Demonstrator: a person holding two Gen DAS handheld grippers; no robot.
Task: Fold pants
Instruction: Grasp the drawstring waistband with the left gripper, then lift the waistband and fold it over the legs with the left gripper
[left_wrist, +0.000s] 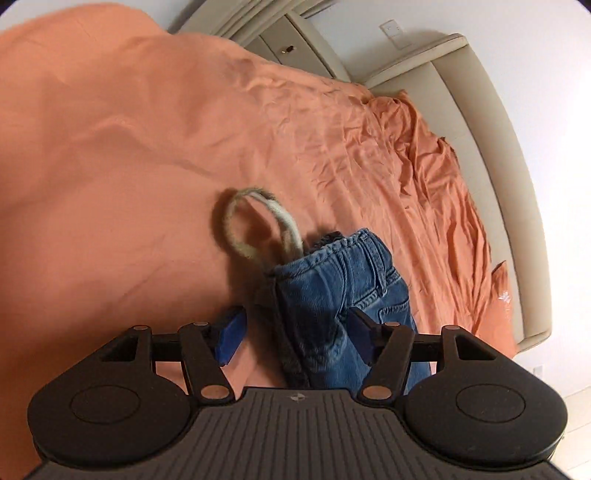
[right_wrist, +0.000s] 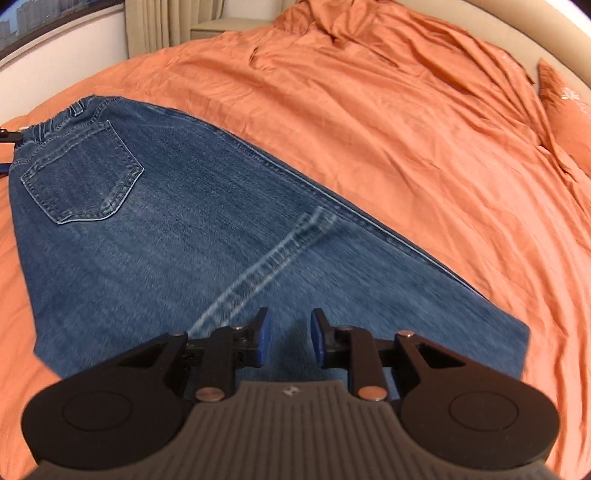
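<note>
Two grippers work over one pair of blue jeans (right_wrist: 207, 229) spread on a bed covered by an orange sheet (right_wrist: 406, 129). In the right wrist view the jeans lie flat on the sheet, folded lengthwise, with a back pocket (right_wrist: 81, 173) facing up near the waistband at the far left and a stitched hem (right_wrist: 280, 251) lying across the middle of the denim. The right gripper (right_wrist: 290, 339) hovers above the leg end of the jeans, its blue pads a narrow gap apart with nothing between them. In the left wrist view the left gripper (left_wrist: 293, 338) sits at the waistband end of the jeans, its blue pads spread wide on either side of the bunched denim; whether they touch the cloth I cannot tell. A pale drawstring loop (left_wrist: 255, 225) sticks out from the waistband onto the sheet. Beyond the sheet, far from the jeans, runs a beige padded headboard (left_wrist: 491, 147).
</note>
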